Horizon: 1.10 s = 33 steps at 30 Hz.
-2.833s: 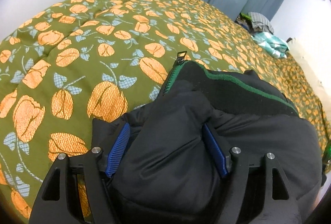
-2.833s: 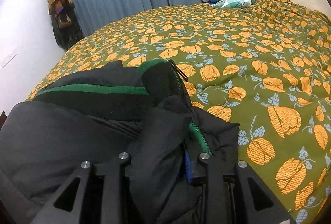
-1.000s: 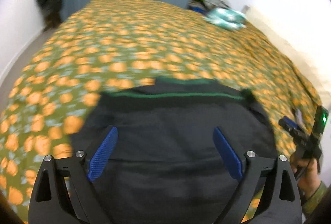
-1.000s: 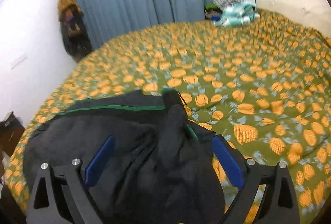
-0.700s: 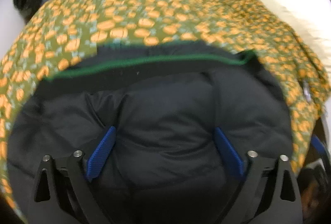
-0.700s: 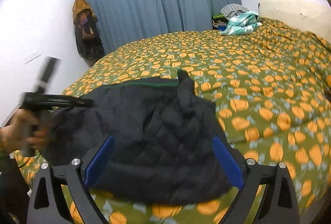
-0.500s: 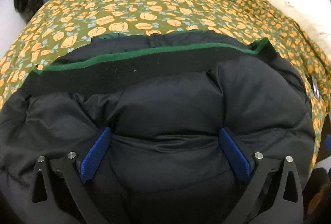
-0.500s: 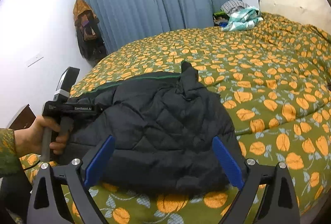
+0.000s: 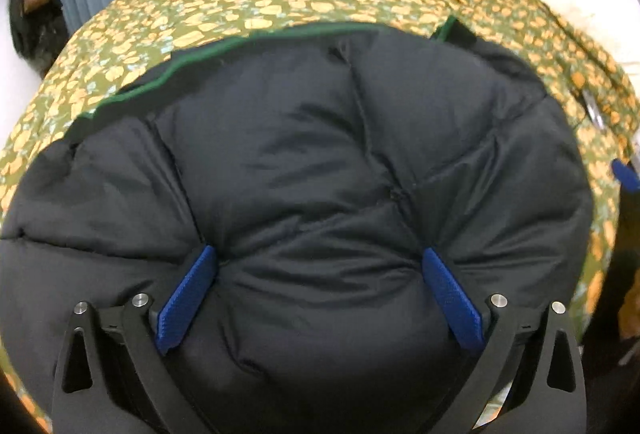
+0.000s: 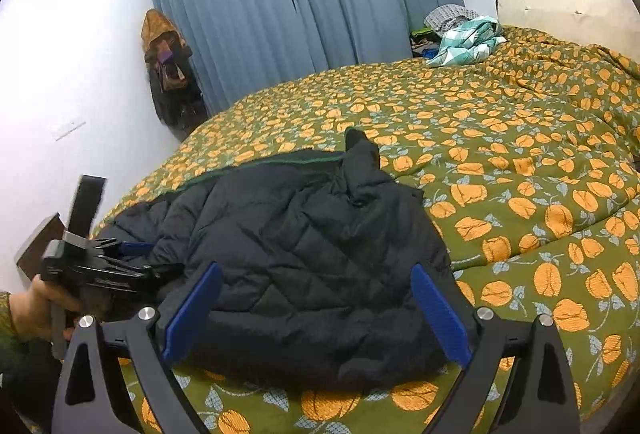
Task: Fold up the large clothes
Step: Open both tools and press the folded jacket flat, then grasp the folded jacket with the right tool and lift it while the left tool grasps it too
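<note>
A black quilted jacket point(image 10: 304, 266) lies in a folded heap on the near part of a bed, on a green bedspread point(image 10: 520, 161) printed with orange flowers. A green trim runs along the jacket's far edge, and one corner of it sticks up near the middle of that edge. The left gripper point(image 9: 318, 288) points steeply down at the jacket from close above, its blue pads point(image 9: 186, 298) spread as wide as they go; their jaws have just been opening, and the padded cloth bulges up between them, though the pads do not squeeze it. In the right wrist view the same tool shows at the left edge, held in a hand point(image 10: 38, 308) with a patterned green sleeve, at the jacket's left end. The right gripper point(image 10: 316, 310) sits back from the jacket's near edge with its jaws also spread wide and nothing between them. Blue curtains point(image 10: 320, 5) hang behind the bed, clothes point(image 10: 166, 69) hang on the white wall to their left, and a pile of checked laundry point(image 10: 464, 37) sits at the bed's far corner.
</note>
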Available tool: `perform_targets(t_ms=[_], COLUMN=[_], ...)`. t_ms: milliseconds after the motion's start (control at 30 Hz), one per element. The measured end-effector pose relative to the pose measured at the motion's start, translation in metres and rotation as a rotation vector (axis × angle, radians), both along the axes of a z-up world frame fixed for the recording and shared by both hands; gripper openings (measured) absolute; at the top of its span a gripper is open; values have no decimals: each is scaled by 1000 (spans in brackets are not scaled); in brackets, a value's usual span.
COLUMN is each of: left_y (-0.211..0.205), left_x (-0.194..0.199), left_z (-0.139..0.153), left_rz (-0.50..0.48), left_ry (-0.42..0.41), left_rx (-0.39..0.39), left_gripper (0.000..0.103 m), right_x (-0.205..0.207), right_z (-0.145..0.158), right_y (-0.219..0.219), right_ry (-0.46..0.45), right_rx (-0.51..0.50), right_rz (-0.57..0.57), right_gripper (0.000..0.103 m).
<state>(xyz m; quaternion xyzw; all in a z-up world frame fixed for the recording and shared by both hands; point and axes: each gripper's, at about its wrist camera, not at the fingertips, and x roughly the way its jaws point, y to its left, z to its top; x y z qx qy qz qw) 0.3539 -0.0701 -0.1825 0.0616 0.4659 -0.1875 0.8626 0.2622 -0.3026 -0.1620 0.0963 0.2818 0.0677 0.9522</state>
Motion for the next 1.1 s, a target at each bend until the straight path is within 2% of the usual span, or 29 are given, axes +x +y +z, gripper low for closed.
perform_targets(t_ms=[67,233,400,567,800,967,1100], left_y=[-6,-1,4,-2,-6,-7,-4], left_x=[3,-5,-45,-58,-55,-60,-73], left_z=[-6,4,28,5,-11,-8,6], left_rz=[1,11,-46,-58,-56,-46,-41], left_ry=[-7,-16,-34,-59,-88,-99,-85], left_rx=[24,7,-37,37,64,64,56], left_gripper=[102,100,99,100,102,102,100], right_x=[-2,0,-2,0,0,0,-2], right_z=[0,-3,-2,-3,-6,-8,-11], right_y=[4,3,1,0,1,-15,-36], right_ry=[-1,9,2,6,19,31,46], right_rx=[-20,-25,-26,-11,-33,22,66], right_rz=[10,4,-2,-1,-7,-69,-163], right_gripper=[97,97,97,97,97,97,97])
